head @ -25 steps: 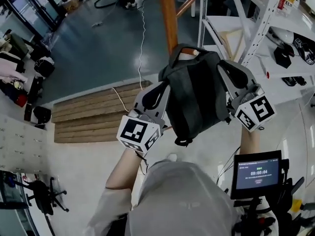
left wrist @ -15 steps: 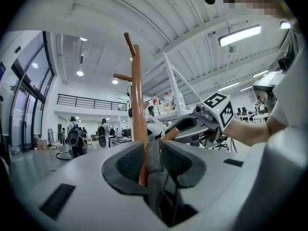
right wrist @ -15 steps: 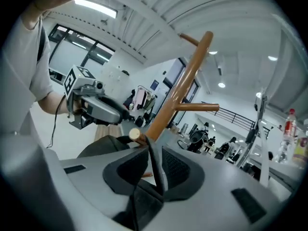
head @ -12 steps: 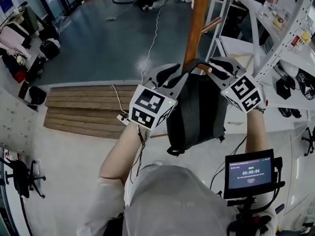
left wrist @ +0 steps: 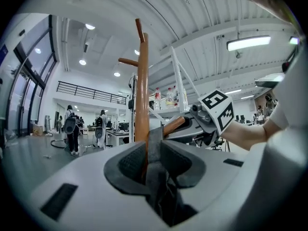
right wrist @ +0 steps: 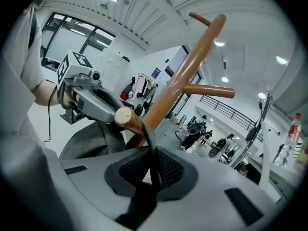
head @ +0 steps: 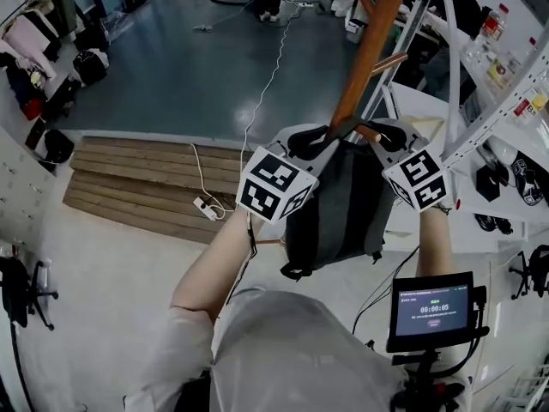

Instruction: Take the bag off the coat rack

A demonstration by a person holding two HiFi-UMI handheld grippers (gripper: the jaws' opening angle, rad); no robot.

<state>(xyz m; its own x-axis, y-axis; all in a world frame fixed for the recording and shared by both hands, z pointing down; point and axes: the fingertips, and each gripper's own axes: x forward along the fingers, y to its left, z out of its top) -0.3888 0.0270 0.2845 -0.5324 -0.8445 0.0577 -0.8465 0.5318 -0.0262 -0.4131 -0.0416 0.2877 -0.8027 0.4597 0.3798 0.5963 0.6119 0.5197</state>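
A dark grey bag (head: 334, 204) hangs by its top strap from a peg (head: 371, 132) of the brown wooden coat rack (head: 371, 50). My left gripper (head: 319, 140) is shut on the strap (left wrist: 154, 148) just left of the pole (left wrist: 141, 90). My right gripper (head: 377, 136) is shut on the same strap (right wrist: 150, 153) just below the peg's pale end (right wrist: 124, 115). The strap still loops over the peg (left wrist: 173, 125). The bag's body (right wrist: 91, 141) sags below the two grippers. Each gripper view shows the other gripper across the peg.
White metal shelving (head: 506, 75) with bottles and dark items stands close on the right. A wooden platform (head: 146, 191) and a power strip with a cable (head: 204, 206) lie on the floor to the left. A small screen (head: 433, 307) sits at lower right. People stand far off (left wrist: 72, 129).
Both grippers have risen from beside the bag's upper body to its top strap at the peg. The bag still hangs there. The head view has swung, showing more of the pole.
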